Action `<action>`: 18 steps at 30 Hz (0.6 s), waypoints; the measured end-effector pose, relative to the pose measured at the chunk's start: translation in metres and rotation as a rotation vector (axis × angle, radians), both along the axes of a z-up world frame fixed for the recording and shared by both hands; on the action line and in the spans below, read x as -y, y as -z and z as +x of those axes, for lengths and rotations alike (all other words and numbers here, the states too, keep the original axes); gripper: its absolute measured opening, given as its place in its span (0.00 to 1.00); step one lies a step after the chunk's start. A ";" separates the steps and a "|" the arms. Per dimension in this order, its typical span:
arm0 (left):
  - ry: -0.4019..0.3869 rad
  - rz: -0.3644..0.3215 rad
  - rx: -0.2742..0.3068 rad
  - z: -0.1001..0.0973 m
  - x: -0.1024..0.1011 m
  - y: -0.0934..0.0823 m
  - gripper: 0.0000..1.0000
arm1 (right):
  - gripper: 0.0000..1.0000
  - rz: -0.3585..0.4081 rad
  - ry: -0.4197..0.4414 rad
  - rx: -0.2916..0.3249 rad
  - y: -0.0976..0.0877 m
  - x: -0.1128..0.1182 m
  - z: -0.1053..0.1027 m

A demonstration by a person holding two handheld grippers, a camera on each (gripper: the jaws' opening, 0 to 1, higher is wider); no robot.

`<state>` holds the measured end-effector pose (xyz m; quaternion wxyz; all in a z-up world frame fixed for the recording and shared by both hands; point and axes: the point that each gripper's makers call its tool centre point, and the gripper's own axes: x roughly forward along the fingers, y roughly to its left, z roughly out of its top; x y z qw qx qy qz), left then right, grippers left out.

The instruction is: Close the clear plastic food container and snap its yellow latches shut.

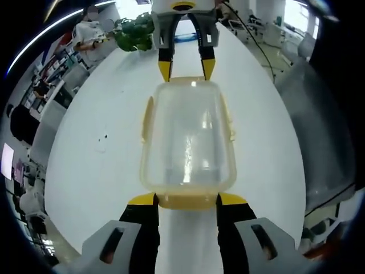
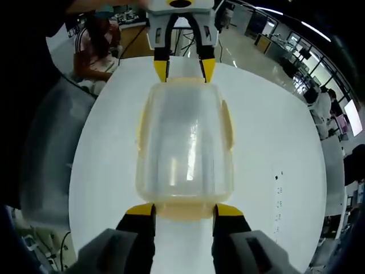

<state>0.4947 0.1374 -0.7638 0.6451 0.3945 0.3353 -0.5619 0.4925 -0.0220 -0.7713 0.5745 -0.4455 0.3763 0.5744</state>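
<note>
The clear plastic food container (image 1: 188, 142) lay on the white table (image 1: 97, 171) with its lid on, set lengthwise between my two grippers. In the left gripper view, my left gripper (image 1: 187, 200) stood at the container's near short end: its two yellow-tipped jaws were spread apart, one at each side of the yellow latch (image 1: 187, 201) on that end, the tips just beside or touching the latch; I could not tell whether they pressed it. At the far short end, my right gripper (image 1: 186, 69) faced me, its jaws likewise parted, with the tips at the container's rim.

In the right gripper view the arrangement was mirrored. My right gripper (image 2: 185, 210) straddled the near yellow latch (image 2: 185, 211) with jaws apart, and my left gripper (image 2: 183, 69) met the far end of the container (image 2: 183, 142). Neither gripper grasped anything. The long side latches (image 1: 147, 119) lay against the container's flanks; whether they were snapped shut I could not tell. A green plant (image 1: 134, 33) stood on the table beyond the container in the left gripper view.
</note>
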 end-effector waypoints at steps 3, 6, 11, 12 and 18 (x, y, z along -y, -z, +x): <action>0.002 -0.003 -0.002 0.000 0.004 0.002 0.36 | 0.36 -0.001 0.005 0.000 0.001 0.005 0.000; 0.006 -0.004 -0.001 0.000 0.010 0.003 0.36 | 0.36 -0.004 0.012 0.003 0.002 0.010 0.000; 0.012 -0.011 -0.003 0.001 0.020 0.003 0.36 | 0.36 -0.019 0.013 0.009 0.000 0.020 0.000; 0.012 -0.012 -0.003 0.001 0.022 0.002 0.36 | 0.36 -0.020 0.014 0.013 -0.001 0.023 0.001; 0.016 -0.011 -0.005 0.006 0.030 -0.001 0.36 | 0.36 -0.013 0.024 0.018 -0.003 0.030 0.004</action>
